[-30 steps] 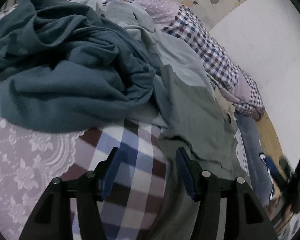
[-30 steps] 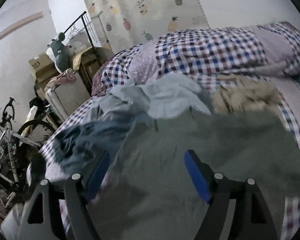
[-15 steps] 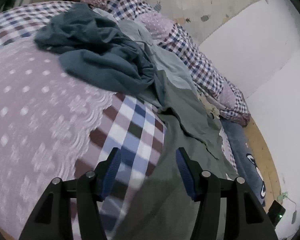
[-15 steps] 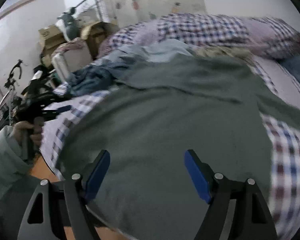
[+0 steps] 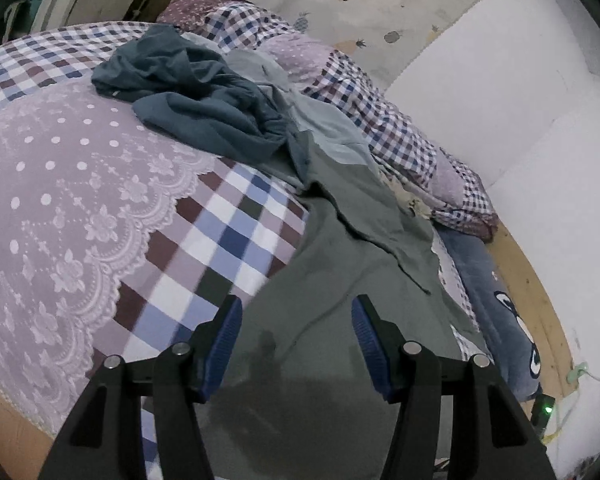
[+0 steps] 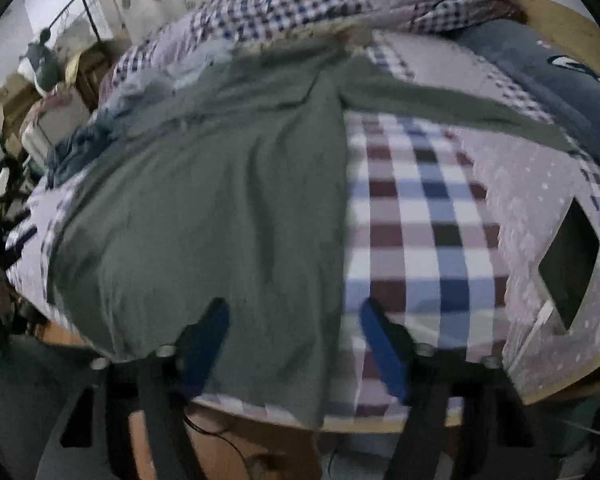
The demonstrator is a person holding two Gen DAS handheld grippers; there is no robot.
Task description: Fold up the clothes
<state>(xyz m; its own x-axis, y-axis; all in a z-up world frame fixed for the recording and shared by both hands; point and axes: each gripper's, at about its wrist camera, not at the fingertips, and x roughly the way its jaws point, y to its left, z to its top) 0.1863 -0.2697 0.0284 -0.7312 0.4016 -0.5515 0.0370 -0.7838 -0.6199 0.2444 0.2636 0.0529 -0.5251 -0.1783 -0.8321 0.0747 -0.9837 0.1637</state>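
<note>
Both grippers hang over the bed's (image 5: 80, 184) near edge. The left gripper (image 5: 296, 336) gapes, empty; the right gripper (image 6: 294, 344) has just been closing, nothing pinched. The grey-green garment (image 6: 204, 208) lies spread beneath; farther back sits a dark blue heap (image 5: 204, 108).

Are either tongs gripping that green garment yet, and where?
Neither. Both tongs, left and right, hang open above the green garment's near hem; the right ones just narrowed without pinching it.

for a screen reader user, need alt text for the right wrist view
A grey-green garment lies spread on a checked bedspread, its hem at the bed's near edge. The right claw, jaws apart and just narrowed, hangs over that hem, gripping nothing. Picture blurred.
</note>
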